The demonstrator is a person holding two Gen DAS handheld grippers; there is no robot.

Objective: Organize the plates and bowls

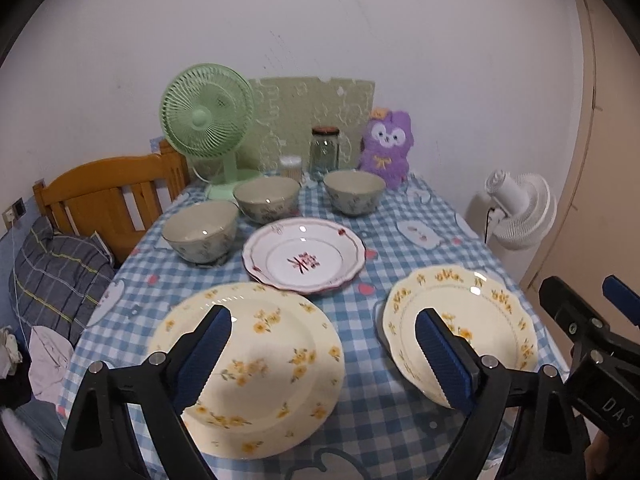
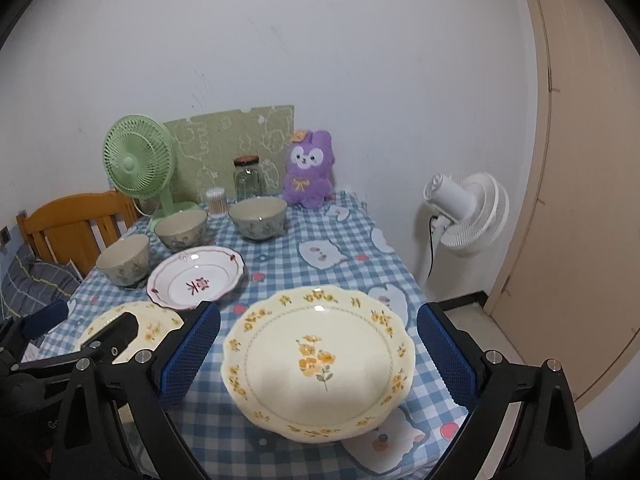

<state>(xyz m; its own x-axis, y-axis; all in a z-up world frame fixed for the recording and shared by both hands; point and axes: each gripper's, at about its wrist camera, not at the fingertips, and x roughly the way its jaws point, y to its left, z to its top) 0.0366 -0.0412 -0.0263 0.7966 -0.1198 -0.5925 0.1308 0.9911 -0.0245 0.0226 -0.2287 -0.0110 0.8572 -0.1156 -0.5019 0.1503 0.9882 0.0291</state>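
Note:
A cream plate with scattered yellow flowers [image 1: 260,368] lies at the near left of the checked table [image 1: 360,400]. A scalloped cream plate with a flower sprig [image 2: 316,360] lies at the near right. Behind them is a white plate with a red rim and a red character [image 1: 304,256]. Three grey-green bowls [image 1: 200,232] [image 1: 266,198] [image 1: 354,192] stand farther back. My left gripper [image 1: 323,316] hangs open above the two cream plates, holding nothing. My right gripper [image 2: 318,312] is open over the scalloped plate, its fingers on either side of it in the picture and apart from it.
Along the back edge stand a green desk fan [image 1: 208,120], a glass jar [image 1: 324,152], a small tub of cotton swabs [image 1: 291,166] and a purple plush toy [image 1: 386,148]. A white fan [image 2: 468,212] stands off the table's right side. A wooden headboard [image 1: 108,192] is at the left.

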